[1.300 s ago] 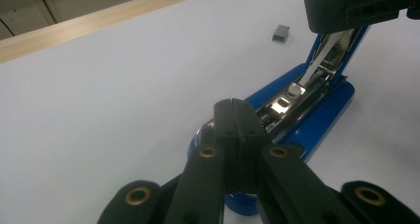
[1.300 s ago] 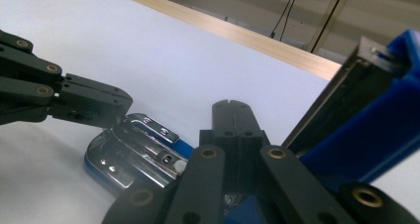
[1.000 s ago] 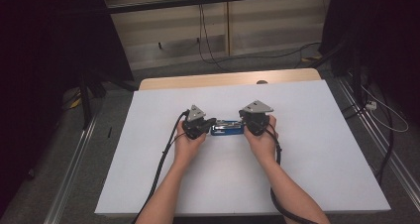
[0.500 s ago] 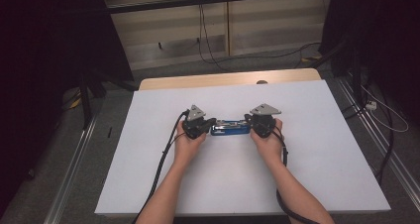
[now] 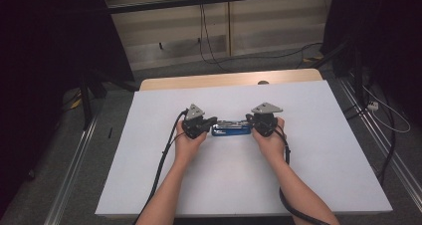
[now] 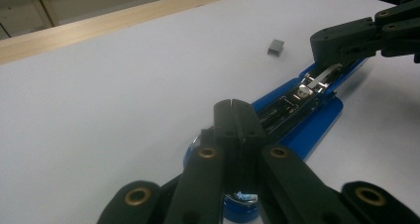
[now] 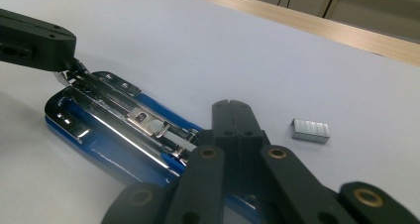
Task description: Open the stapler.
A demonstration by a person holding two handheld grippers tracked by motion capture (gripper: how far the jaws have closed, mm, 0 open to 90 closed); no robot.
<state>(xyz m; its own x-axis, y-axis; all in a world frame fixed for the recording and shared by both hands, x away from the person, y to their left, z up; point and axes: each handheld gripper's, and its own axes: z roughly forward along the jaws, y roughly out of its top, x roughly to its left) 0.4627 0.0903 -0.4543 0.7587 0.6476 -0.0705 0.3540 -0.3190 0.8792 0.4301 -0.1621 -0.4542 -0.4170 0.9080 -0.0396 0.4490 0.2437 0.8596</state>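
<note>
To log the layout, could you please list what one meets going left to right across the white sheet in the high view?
Left black two-jaw gripper → opened blue stapler with shiny metal magazine → right black two-jaw gripper, all on the white table sheet.

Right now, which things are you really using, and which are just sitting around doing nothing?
In use:
- blue stapler, opened up, metal track showing
- left gripper, jaws closed, at one end of it
- right gripper, jaws closed, at the other end
- block of staples, lying loose beside the stapler, probably for loading

Just lying about:
- white table
- floor cables
</note>
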